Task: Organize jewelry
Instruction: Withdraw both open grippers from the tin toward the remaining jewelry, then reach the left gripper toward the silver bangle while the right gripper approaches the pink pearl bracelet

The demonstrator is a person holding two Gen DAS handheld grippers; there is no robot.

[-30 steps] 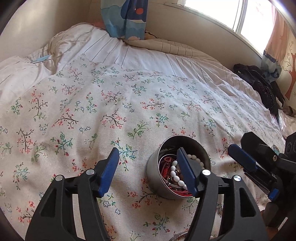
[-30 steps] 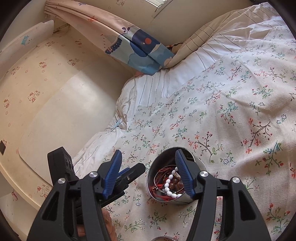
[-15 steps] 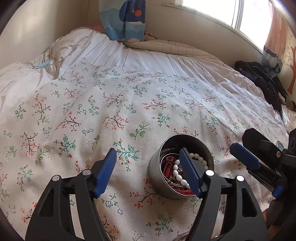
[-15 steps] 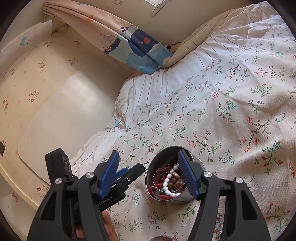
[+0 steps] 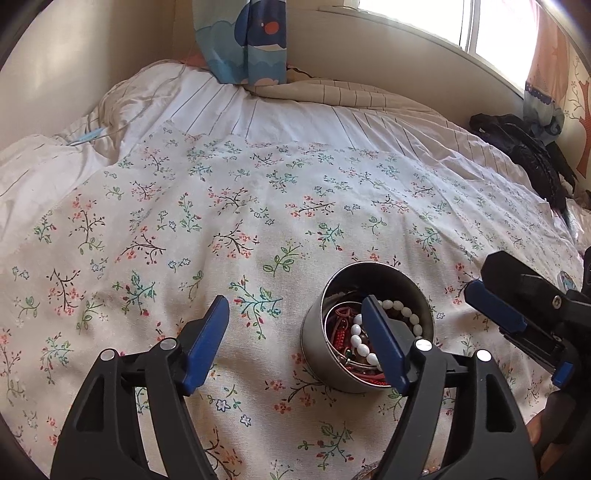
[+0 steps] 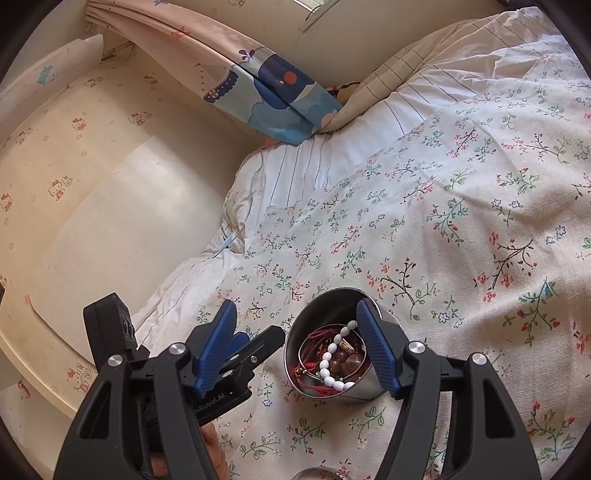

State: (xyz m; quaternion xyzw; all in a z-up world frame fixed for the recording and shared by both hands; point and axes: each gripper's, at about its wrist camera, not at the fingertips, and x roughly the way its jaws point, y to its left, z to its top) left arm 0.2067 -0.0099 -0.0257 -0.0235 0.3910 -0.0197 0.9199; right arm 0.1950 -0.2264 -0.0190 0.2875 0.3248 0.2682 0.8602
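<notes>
Round metal tin (image 5: 369, 328) (image 6: 332, 354), lidless, standing upright on the floral bedspread (image 5: 258, 206) (image 6: 461, 221), at about 5 o'clock in the left wrist view and 6 o'clock in the right wrist view. Filled with tangled jewelry: a white bead bracelet (image 5: 364, 341) (image 6: 334, 360) draped across the top, brown glossy beads (image 6: 351, 360) beside it, red cords (image 5: 340, 332) (image 6: 312, 338) and thin metal bangles along the inner wall. Left gripper (image 5: 295, 347) spread wide and gripping nothing, its right blue finger pad (image 5: 384, 347) hanging in front of the tin's opening, its left pad over bare cloth at 7 o'clock; contact with the tin not determinable. Right gripper (image 6: 297, 349) likewise parted and empty, its right pad over the tin's far side, the tin partly between the two pads. Seen from the left wrist, the right gripper (image 5: 517, 325) entering at 4 o'clock, just beside the tin; seen from the right wrist, the left gripper (image 6: 236, 354) at 8 o'clock, near the tin's rim. Farther out, white striped bedding (image 5: 295, 110) (image 6: 295, 166) at 12 o'clock, a blue cartoon-print curtain (image 5: 243, 40) (image 6: 273, 96) hanging down to it, a dark garment (image 5: 524, 147) at 2 o'clock under the window (image 5: 461, 22), and a cream Hello Kitty-patterned wall (image 6: 74, 166) at 9 o'clock in the right wrist view.
</notes>
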